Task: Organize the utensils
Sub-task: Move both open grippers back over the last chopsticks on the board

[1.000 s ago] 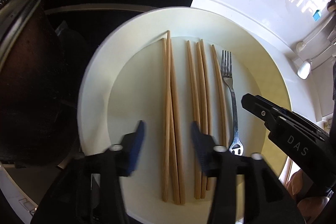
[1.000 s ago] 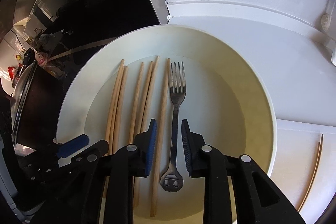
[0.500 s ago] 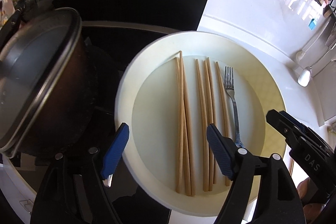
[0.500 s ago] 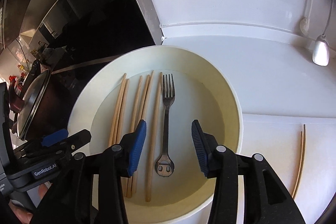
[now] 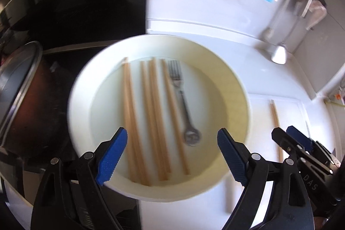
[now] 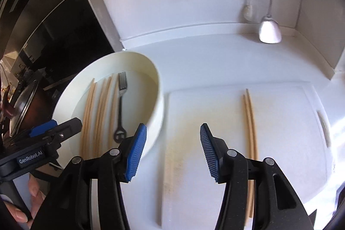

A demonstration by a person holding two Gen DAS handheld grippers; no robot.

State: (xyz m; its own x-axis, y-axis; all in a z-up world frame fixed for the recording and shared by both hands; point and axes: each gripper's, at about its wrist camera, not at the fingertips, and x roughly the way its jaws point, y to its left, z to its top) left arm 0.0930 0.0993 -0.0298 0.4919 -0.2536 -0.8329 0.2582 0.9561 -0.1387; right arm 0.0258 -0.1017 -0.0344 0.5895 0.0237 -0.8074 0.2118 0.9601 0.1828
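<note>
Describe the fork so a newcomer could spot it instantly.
Find the round white bowl beside the dark stovetop. Utensils lie side by side inside it. The fork is farthest right there, the only metal piece, next to wooden chopsticks.

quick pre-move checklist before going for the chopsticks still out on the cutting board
1. Right gripper open, nothing between the pads: ok.
2. Left gripper open, empty: ok.
3. Loose chopstick pair on the cutting board, unobstructed: ok.
4. Right gripper over the pair: not ok, the pair lies off to its right.
5. Fork and chopsticks lie flat in the bowl: ok.
6. Exact count in the bowl: cannot tell, blurred.
</note>
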